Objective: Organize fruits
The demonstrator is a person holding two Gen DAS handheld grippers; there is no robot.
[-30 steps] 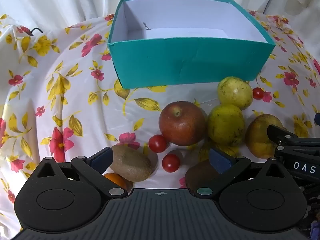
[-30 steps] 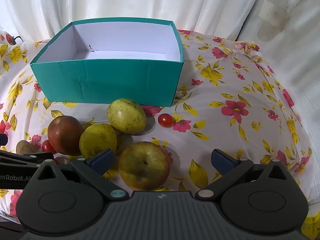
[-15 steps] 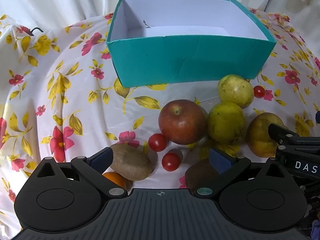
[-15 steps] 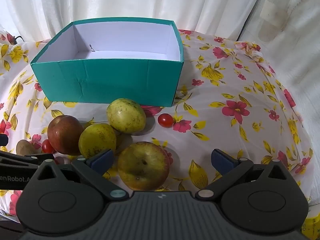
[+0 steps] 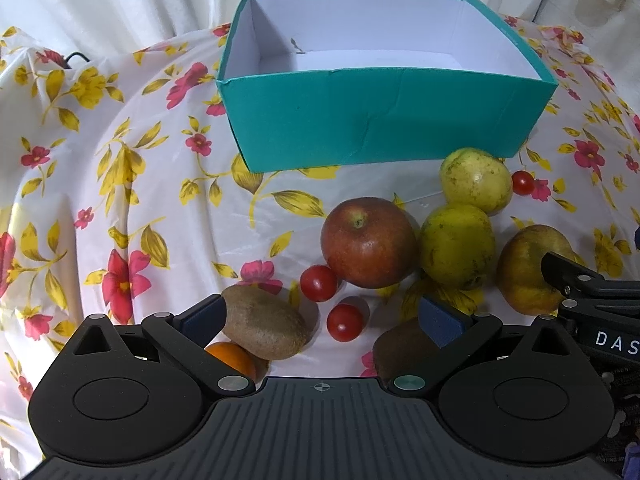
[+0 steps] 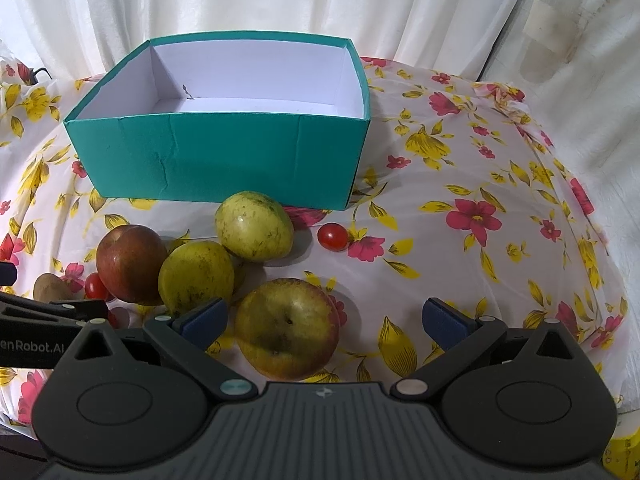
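An empty teal box [image 5: 384,120] [image 6: 224,160] with a white inside stands at the back of the floral cloth. In front of it lie a red apple [image 5: 368,242] [image 6: 130,264], two yellow-green guavas [image 5: 476,180] [image 5: 456,252], a yellow-red apple [image 6: 286,328] [image 5: 532,268], a kiwi [image 5: 264,326], a second kiwi [image 5: 404,350], an orange [image 5: 232,356] and cherry tomatoes [image 5: 318,282] [image 5: 345,322] [image 6: 332,236]. My left gripper [image 5: 320,316] is open above the kiwis and tomatoes. My right gripper [image 6: 324,316] is open, the yellow-red apple between its fingers, untouched.
White curtains hang behind the table. The flowered cloth [image 6: 500,220] drops off at the right edge. A black cable [image 5: 74,56] lies at the far left. The other gripper's black body [image 5: 592,300] shows at the right of the left wrist view.
The left gripper has drifted slightly, so the box and fruit shift a little in its view. The right gripper has edged closer over the yellow-red apple. No fruit has moved.
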